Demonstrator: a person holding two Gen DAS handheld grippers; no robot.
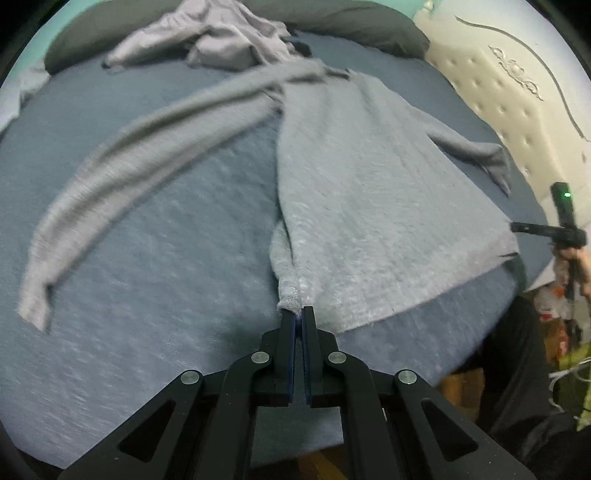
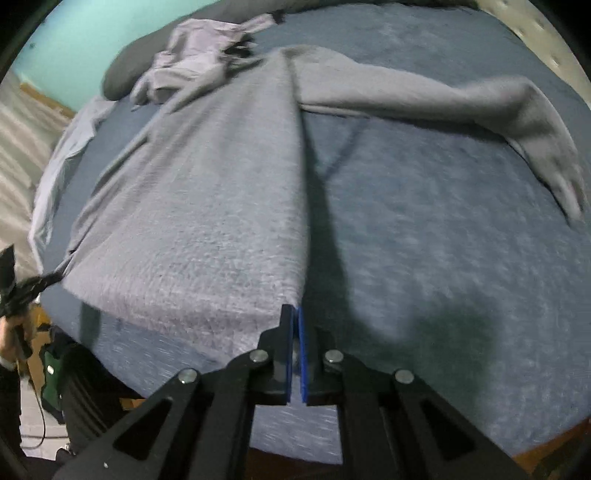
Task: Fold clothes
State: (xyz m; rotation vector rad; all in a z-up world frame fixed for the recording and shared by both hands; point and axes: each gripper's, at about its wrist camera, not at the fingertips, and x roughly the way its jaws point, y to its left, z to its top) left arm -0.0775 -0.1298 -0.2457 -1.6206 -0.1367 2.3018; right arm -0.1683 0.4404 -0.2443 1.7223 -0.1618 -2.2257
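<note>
The left tongs [image 1: 299, 314] are closed on the hem of a grey sweater [image 1: 369, 192], pinching a bunched corner of the knit right at their tips. The right tongs [image 2: 295, 314] are closed too, clamped on the opposite hem corner, which sits at their tips.

The sweater lies spread on a bed [image 1: 147, 258] covered with a blue sheet, its body stretching away from both tongs toward the far end. Its hem edge runs taut between the two tongs and looks raised a little off the sheet. In the left wrist view the body lies ahead and to the right of the tongs, while one sleeve [image 1: 122, 162] trails far off to their left, flat on the sheet. In the right wrist view the body fills the space ahead and left of the tongs, and the other sleeve [image 2: 480, 107] lies ahead to their right, bent downward at the cuff.

Beyond the sweater's collar, well away from both tongs, a crumpled lilac garment [image 1: 221, 40] rests against a dark pillow [image 1: 351, 22].
</note>
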